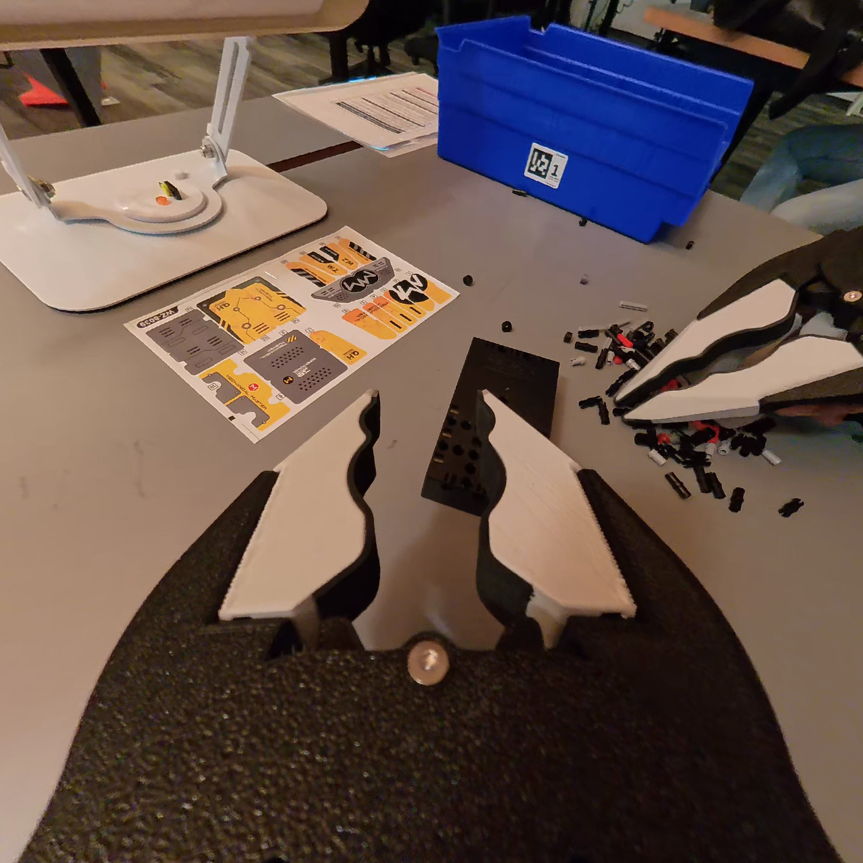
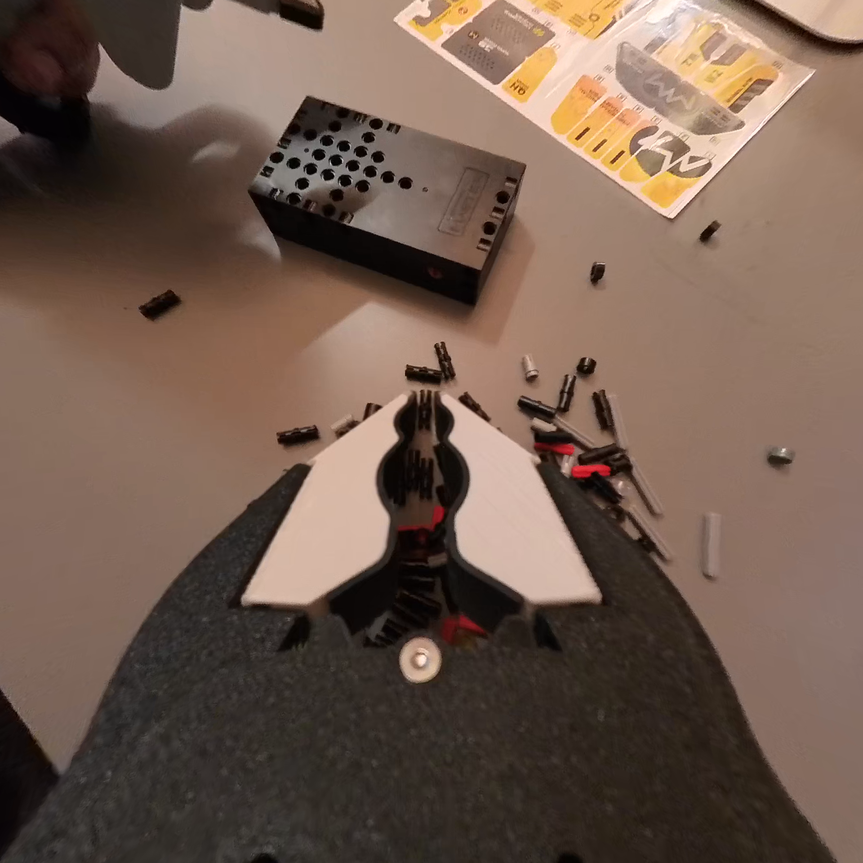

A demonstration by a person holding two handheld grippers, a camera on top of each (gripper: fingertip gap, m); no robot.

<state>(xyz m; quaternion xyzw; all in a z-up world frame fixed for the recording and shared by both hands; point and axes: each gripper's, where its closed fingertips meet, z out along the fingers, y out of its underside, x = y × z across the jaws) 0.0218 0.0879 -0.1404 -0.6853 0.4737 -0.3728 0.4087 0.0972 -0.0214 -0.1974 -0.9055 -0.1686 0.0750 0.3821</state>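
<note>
Grey bench (image 1: 467, 224), blue plastic bin (image 1: 583, 126) with a square coded tag at its far edge, printed paper sheet (image 1: 378, 109) beside it, white metal stand (image 1: 154, 224) at left, yellow and grey sticker sheet (image 1: 289, 327) just in front of the stand, wooden floor (image 1: 154, 60) beyond.

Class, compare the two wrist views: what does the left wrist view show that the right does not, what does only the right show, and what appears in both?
Only the left: a blue plastic bin, a white metal stand and printed papers. Only the right: a small grey metal ring. Both: the black perforated box, the yellow-and-grey sticker sheet, the scattered black, red and grey pins, and the right tongs, nearly shut over them.
</note>
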